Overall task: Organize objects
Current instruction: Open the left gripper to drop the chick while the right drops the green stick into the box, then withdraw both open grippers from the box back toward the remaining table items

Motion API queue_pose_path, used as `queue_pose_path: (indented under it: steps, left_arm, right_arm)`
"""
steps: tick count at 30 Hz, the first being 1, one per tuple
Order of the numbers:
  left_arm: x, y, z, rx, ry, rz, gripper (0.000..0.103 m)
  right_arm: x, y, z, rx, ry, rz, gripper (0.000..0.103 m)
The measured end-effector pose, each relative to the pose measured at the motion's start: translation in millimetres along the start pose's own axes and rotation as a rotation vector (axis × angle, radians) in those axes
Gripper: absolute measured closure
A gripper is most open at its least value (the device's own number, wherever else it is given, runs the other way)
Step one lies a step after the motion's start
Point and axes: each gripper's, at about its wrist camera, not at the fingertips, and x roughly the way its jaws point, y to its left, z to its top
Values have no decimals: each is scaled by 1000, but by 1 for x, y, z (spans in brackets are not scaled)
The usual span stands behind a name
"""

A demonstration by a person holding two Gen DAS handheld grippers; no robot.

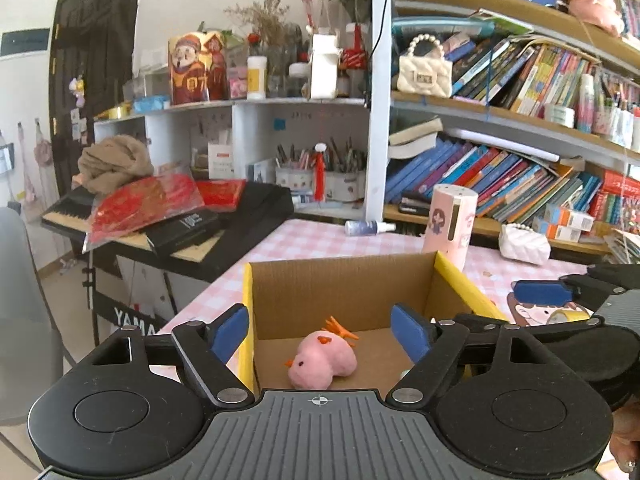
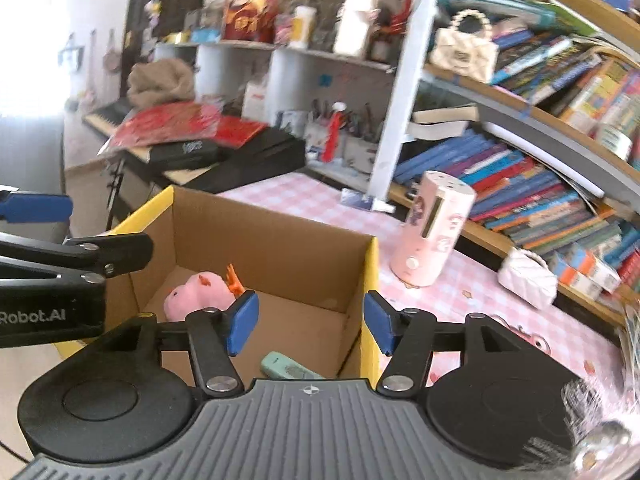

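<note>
Pink plush chick (image 1: pixel 322 360) with orange feet lies on the floor of the open brown cardboard box (image 1: pixel 340 288) with yellow outer sides, on my pink checked tabletop (image 1: pixel 296 240). A mint-green remote (image 2: pixel 286 368) lies nearby inside. My left claw (image 1: pixel 320 334) and right claw (image 2: pixel 306 322) both gape empty over the box.

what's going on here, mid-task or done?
Mid-task, it looks like. A person holds both grippers over an open cardboard box on the pink checked table. The left gripper and right gripper are open and empty. A pink plush chick and a mint-green remote already lie inside the box.
</note>
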Motion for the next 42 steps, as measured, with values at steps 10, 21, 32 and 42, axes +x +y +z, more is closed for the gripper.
queue_pose_path:
  steps: [10,21,32,42]
  left_arm:
    - [-27,17,-29,-27,65,10,21]
    - [-57,24,-62,1,143,-10,17]
    - [-83,19,-82,41,158,-45,17]
    - [-96,8,-94,78,177,-93,12]
  right_arm:
    - [-39,18,-31,150,23,-115,40]
    - [-70,49,-69,175,119,-205,30]
    - [-103,58,-95,203,141,-244,20]
    - [-125,56,-115,270,166,-278,14]
